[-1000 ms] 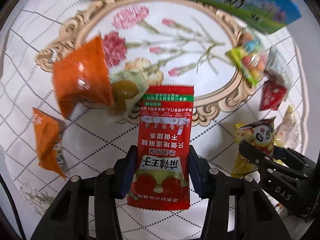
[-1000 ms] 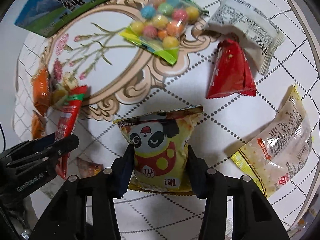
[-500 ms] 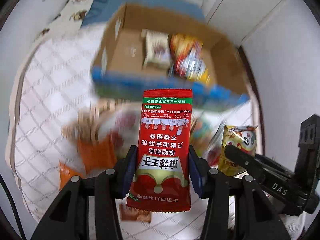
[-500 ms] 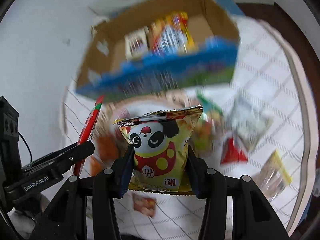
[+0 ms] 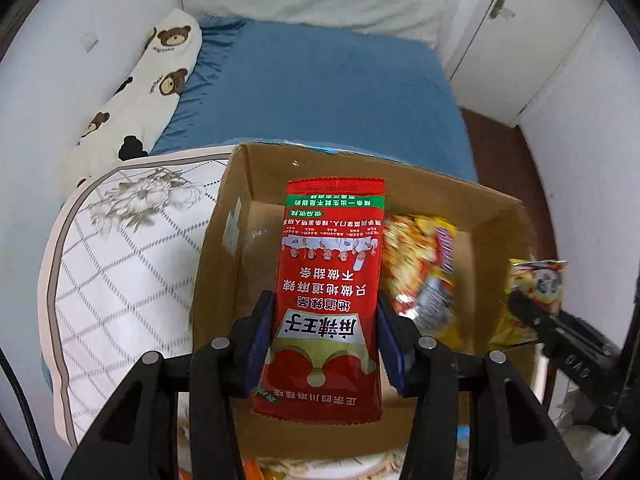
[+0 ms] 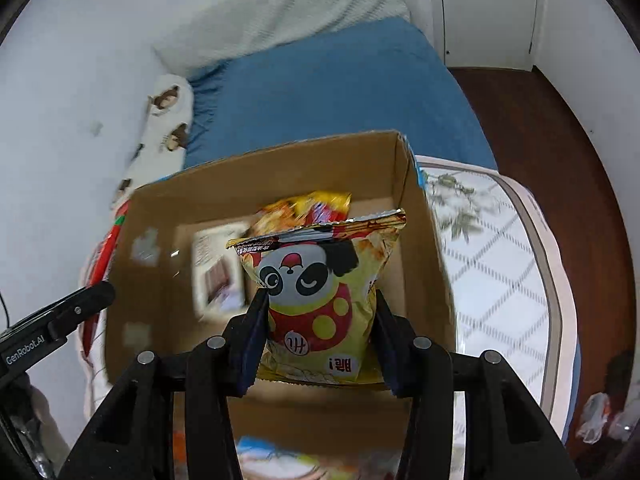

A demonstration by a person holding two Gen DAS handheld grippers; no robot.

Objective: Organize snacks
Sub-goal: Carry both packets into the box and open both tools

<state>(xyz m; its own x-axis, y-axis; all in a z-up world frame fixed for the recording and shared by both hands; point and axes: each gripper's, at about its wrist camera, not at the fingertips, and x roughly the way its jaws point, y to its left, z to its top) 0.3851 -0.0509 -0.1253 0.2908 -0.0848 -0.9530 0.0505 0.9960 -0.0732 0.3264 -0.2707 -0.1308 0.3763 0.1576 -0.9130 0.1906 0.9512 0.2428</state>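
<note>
2 grippers over 1 open cardboard box [image 5: 420, 178]: left gripper [image 5: 324, 340] jaws pinching 1 red sachet [image 5: 330, 280], right gripper [image 6: 318, 336] jaws pinching 1 yellow panda bag [image 6: 320, 280]; 2 packets already in box – 1 yellow-red [image 6: 308, 206], 1 white [image 6: 218, 268]

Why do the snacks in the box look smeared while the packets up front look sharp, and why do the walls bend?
Left wrist view: the red packet in the jaws is crisp, the snacks in the cardboard box are motion-blurred. Right wrist view: the panda bag is sharp, the box contents streaked. In both, the fisheye lens curves walls and darkens corners.
</note>
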